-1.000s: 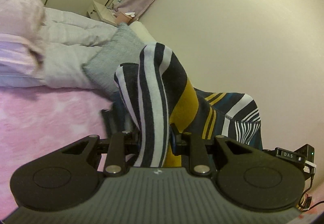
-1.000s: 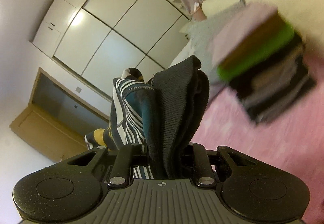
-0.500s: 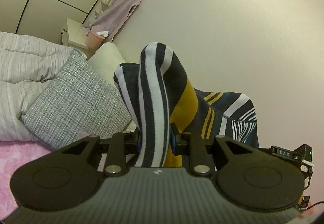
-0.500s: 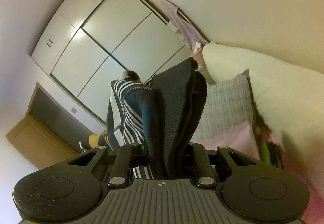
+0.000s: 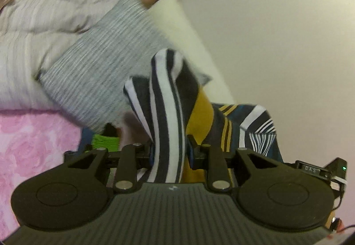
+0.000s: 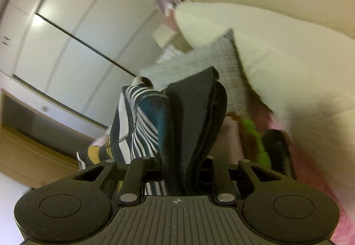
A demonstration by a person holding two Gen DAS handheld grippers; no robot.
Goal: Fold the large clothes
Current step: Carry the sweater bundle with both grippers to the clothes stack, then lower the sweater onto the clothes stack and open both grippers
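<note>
Both the left gripper (image 5: 169,149) and right gripper (image 6: 179,163) carry the folded striped garment (image 5: 168,107) above the bed's (image 5: 33,145) pillow end, jaws beginning to open around its bunched edges, seemingly to set it on the pile of folded clothes (image 6: 255,136).

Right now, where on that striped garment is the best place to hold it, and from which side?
At its bunched ends, as now: the left gripper has a striped fold of the garment between its opening jaws, and the right gripper has the dark ribbed edge between its opening jaws. Coming from below suits, since the cloth stands up in thick folds between the fingers.
</note>
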